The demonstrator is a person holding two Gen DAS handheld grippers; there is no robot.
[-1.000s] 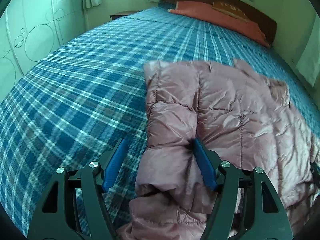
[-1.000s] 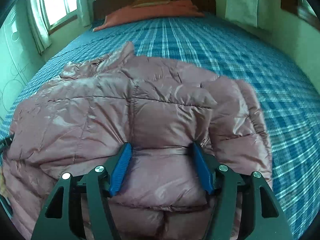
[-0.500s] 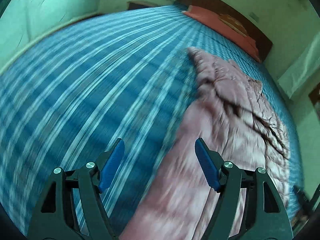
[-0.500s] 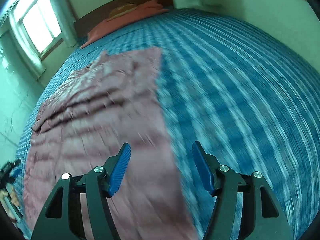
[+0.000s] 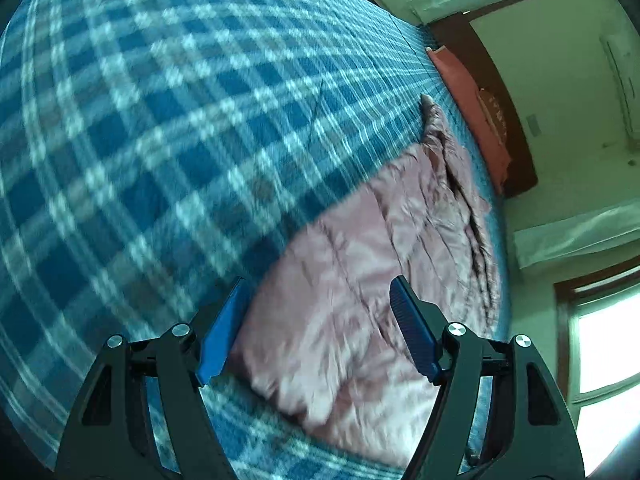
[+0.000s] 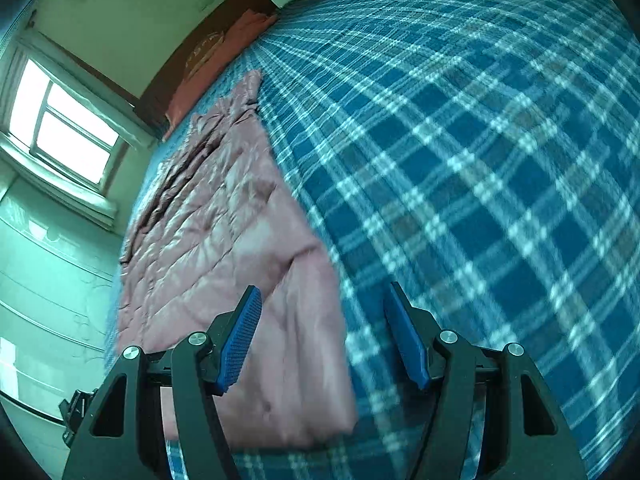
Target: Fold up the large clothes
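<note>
A pink quilted puffer jacket lies flat on the blue plaid bed, both sides folded in. My left gripper is open and empty, hovering over the jacket's near left corner. In the right wrist view the same jacket lies left of centre. My right gripper is open and empty, straddling the jacket's near right edge above the bedspread. Both views are tilted and blurred.
An orange pillow lies against the dark wooden headboard at the far end of the bed. A window and a pale wardrobe stand on the left side of the room.
Both grippers have pulled back and rolled outward from over the jacket. One second ago each straddled a folded-in side; now each is over a near corner, still open.
</note>
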